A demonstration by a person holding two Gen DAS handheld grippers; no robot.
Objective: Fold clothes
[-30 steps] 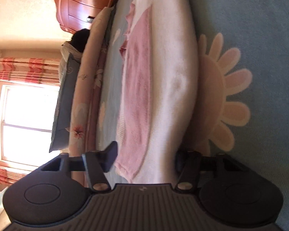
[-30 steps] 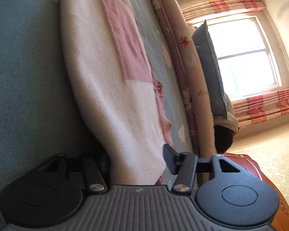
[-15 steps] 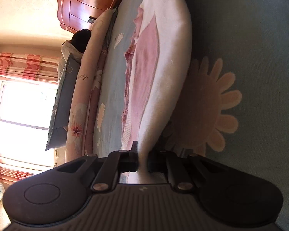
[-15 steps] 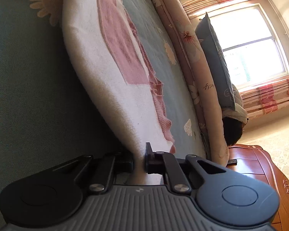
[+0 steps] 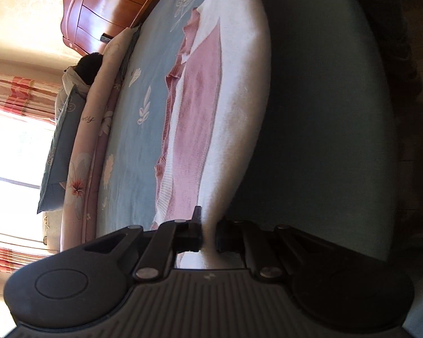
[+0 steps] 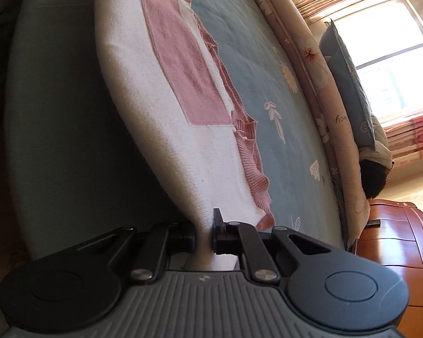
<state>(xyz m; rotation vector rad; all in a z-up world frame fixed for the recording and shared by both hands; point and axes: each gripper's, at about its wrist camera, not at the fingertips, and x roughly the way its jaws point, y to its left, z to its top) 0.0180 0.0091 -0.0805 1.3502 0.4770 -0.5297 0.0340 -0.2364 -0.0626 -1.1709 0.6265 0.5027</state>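
The left gripper [image 5: 208,235] is pinching one edge of the white and pink sweater [image 5: 211,90], jaws nearly closed on the knit. The right gripper [image 6: 204,238] is clamping another edge likewise. The sweater is lying stretched across the blue bed [image 6: 268,64].

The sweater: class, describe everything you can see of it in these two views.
The sweater is a soft knit, white with a large pink panel and pink ribbed edging. It lies folded lengthwise on the blue flowered bedspread, its near edge lifted off the bed. The left gripper and the right gripper each pinch an end of that white edge.
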